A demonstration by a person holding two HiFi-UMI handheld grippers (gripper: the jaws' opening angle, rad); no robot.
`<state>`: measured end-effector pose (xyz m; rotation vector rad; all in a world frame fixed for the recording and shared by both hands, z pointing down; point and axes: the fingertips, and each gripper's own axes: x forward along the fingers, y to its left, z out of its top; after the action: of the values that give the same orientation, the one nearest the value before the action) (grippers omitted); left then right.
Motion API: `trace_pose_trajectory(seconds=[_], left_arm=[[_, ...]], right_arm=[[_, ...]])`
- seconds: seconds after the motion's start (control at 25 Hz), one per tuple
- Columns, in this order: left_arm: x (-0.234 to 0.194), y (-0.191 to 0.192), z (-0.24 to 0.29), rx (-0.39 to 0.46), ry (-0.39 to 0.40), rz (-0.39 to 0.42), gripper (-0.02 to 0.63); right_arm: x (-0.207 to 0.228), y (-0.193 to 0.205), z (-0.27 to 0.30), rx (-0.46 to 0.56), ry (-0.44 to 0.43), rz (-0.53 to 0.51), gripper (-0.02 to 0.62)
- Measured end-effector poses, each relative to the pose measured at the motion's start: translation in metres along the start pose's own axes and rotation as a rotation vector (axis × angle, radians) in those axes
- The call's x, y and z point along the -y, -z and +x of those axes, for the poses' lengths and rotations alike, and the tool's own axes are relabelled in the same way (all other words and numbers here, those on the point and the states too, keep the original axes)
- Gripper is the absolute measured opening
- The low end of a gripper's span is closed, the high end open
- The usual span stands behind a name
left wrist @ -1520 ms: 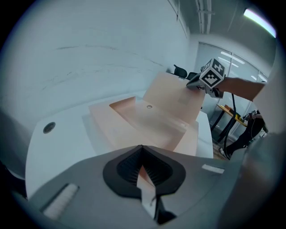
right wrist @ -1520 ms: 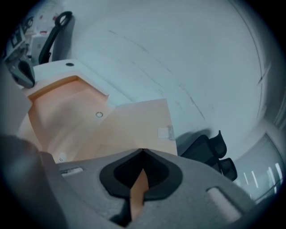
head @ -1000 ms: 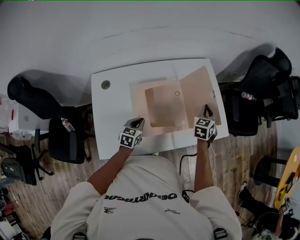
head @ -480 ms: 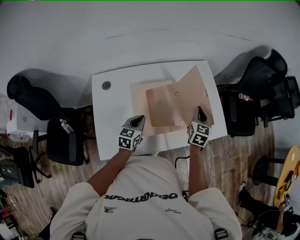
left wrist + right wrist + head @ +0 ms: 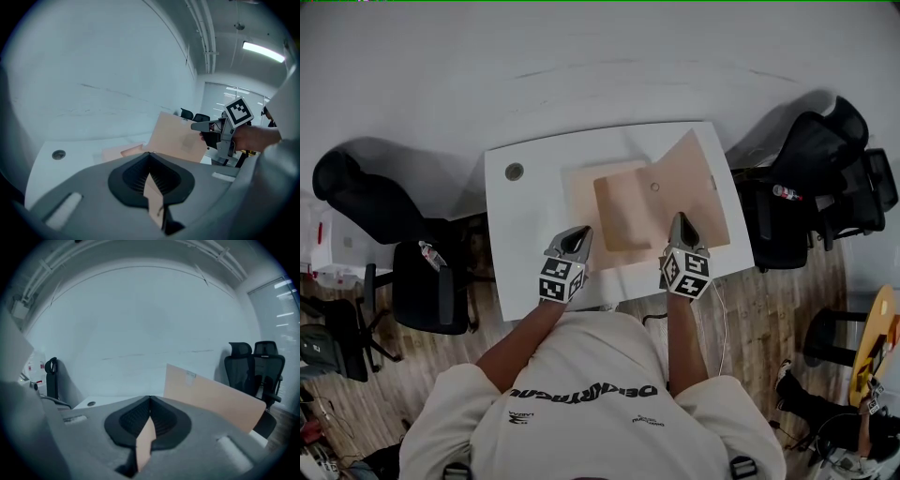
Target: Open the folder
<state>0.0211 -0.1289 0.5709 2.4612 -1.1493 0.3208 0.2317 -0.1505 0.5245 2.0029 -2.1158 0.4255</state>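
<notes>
White rectangular table (image 5: 525, 253) against a pale wall. Peach-tan paper folder (image 5: 628, 211), mid-table: lower leaf flat with a darker inner sheet on it, right cover (image 5: 698, 183) tilted up. Left gripper (image 5: 578, 232) is clamped on the folder's near edge. Right gripper (image 5: 679, 221) is pinched on the tilted cover.

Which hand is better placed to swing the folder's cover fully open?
Right, probably. The right gripper, jaws shut, holds the raised cover by its edge; the left gripper clamps the flat lower sheet.
</notes>
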Motion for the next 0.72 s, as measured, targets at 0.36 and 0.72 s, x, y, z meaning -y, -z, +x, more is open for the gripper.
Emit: trace_pose_trajectory(seconds=[0.36, 0.72], left_arm=[[0.007, -0.022, -0.006, 0.062, 0.009, 0.028, -0.002], [0.011, -0.033, -0.015, 0.096, 0.013, 0.084, -0.002]], right_arm=[[-0.042, 0.001, -0.015, 0.034, -0.089, 0.046, -0.003], [-0.076, 0.001, -0.023, 0.057, -0.156, 0.047, -0.003]])
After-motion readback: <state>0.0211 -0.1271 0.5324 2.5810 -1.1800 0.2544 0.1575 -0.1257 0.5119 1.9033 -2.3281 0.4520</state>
